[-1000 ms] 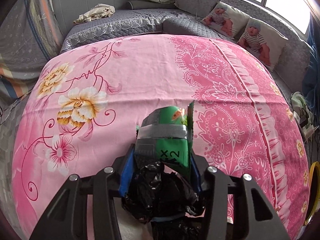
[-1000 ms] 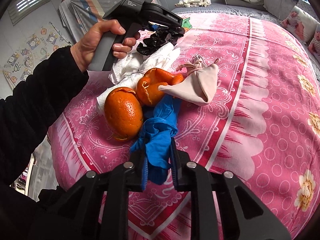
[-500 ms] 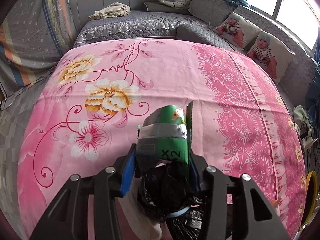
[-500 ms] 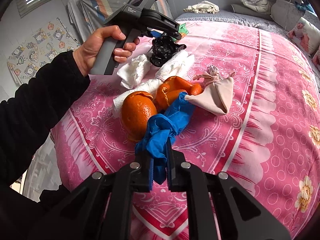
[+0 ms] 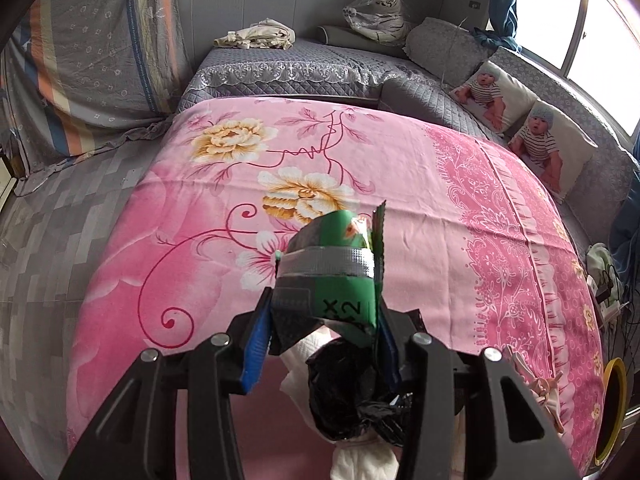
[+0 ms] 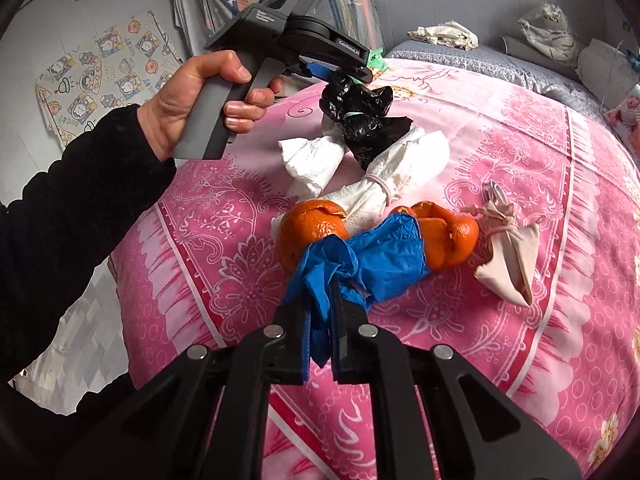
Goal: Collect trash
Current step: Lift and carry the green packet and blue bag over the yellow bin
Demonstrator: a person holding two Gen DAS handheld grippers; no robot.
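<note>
The right gripper has just been closing and now pinches a crumpled blue glove tight between its jaws, at the near edge of the pink bedspread. The left gripper is clamped on a green wrapper banded with grey tape, with a knotted black plastic bag dangling under it, off the bed on the far left. So both tools look loaded and this seems to be the carry-off step; next move probably calls for lifting both clear and finding a bin, which isn't clearly in view.

Glove looks thin, floppy, twisted up, draped against 2 chunks of orange peel. Behind them sit 2 white tissue wads, 1 tied with a band, and to the right a beige tied pouch. Those 5 bits lie uncollected.
</note>
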